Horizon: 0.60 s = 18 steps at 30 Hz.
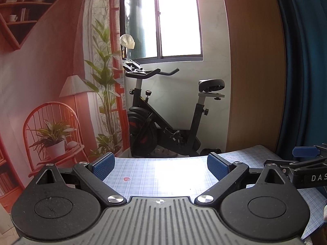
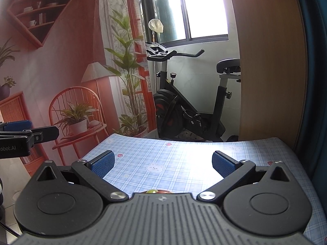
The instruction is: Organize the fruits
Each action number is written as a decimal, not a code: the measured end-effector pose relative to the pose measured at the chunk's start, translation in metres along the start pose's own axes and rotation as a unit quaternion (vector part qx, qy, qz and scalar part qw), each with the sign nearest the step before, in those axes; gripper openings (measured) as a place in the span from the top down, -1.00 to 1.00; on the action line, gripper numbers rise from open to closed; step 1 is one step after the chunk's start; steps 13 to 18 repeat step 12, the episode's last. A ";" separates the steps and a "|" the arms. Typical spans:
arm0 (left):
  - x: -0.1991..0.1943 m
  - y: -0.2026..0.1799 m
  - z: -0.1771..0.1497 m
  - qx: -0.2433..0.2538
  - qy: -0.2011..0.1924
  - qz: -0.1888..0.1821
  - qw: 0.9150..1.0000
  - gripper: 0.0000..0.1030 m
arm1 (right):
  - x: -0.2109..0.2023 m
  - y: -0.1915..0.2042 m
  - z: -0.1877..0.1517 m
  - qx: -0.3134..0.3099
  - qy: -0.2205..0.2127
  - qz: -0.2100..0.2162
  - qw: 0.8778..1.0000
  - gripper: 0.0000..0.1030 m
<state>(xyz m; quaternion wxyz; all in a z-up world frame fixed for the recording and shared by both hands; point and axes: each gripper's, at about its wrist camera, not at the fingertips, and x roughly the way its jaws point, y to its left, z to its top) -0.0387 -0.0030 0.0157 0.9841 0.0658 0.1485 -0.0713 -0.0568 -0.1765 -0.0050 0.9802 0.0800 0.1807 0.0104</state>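
Left gripper [image 1: 160, 166]: mine, fingers spread wide, nothing between them; it hangs over the left part of the counter [image 1: 155, 175], which wears a blue checked cloth.
Left view, fruit: none to be seen. The small red mark on the cloth is print, I judge, not fruit.
Right gripper [image 2: 163, 163]: also spread wide and empty, level over the counter, with the left one beside it at the left edge of its view.
Fruit [image 2: 152, 191]: only a sliver shows, a yellow-green curve with something reddish touching it on the right, at the near edge of the counter, just past my right gripper's body and mostly hidden by it.
Count: two grippers; one counter; fruit at least one, perhaps two, I cannot tell more.
Handling, my guess: round, smooth skin, firm but bruisable, light enough for one gripper. It may roll or slip on the slick cloth.
Where to hold: across the widest part, pads on opposite sides, closing gently.
First need: tilt the right gripper down, since the fruit sits below its fingers.
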 end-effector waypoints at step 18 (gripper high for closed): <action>0.001 0.002 0.000 -0.005 -0.001 -0.006 1.000 -0.95 | -0.001 0.001 0.000 0.000 0.001 0.002 1.000 -1.00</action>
